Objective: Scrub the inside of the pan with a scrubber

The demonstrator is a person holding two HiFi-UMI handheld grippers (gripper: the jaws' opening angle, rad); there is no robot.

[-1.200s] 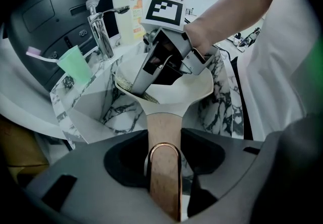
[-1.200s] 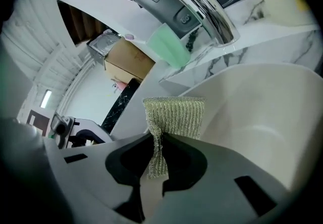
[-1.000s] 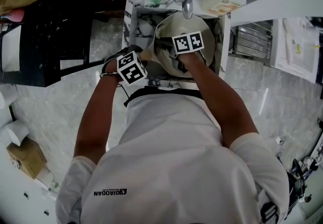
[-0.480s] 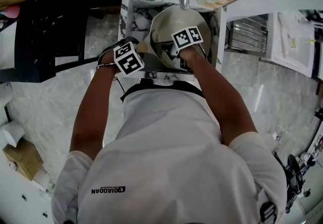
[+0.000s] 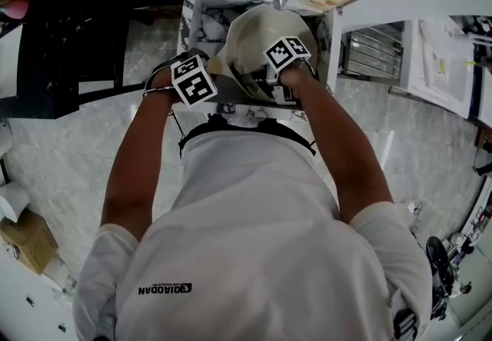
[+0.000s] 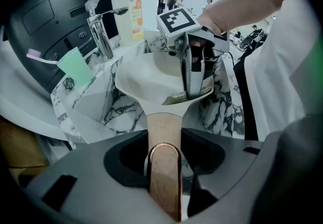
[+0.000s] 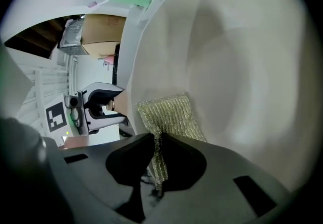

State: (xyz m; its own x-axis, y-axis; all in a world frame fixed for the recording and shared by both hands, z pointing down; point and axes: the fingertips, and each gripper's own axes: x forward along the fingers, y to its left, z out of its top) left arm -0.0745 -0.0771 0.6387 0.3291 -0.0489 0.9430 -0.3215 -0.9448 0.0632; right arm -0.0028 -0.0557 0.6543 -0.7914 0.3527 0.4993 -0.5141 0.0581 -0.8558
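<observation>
White shirt [image 5: 254, 247] back bears the word "QIAODAN"

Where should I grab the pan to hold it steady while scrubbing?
By the wooden handle, coming from its free end as the left gripper does, jaws shut across it. It is straight, narrow and juts out from the pan, clear of the scrubber.

Both arms extended forward, elbows bent: left arm [image 5: 137, 170], right arm [image 5: 338, 151]. The left gripper [image 6: 164, 155] has its fingers clamped on the pan handle [image 6: 162, 126]. The right gripper [image 7: 155, 163] has its fingers pinched on the scrubber [image 7: 171, 116]. Grippers near, apart.
</observation>
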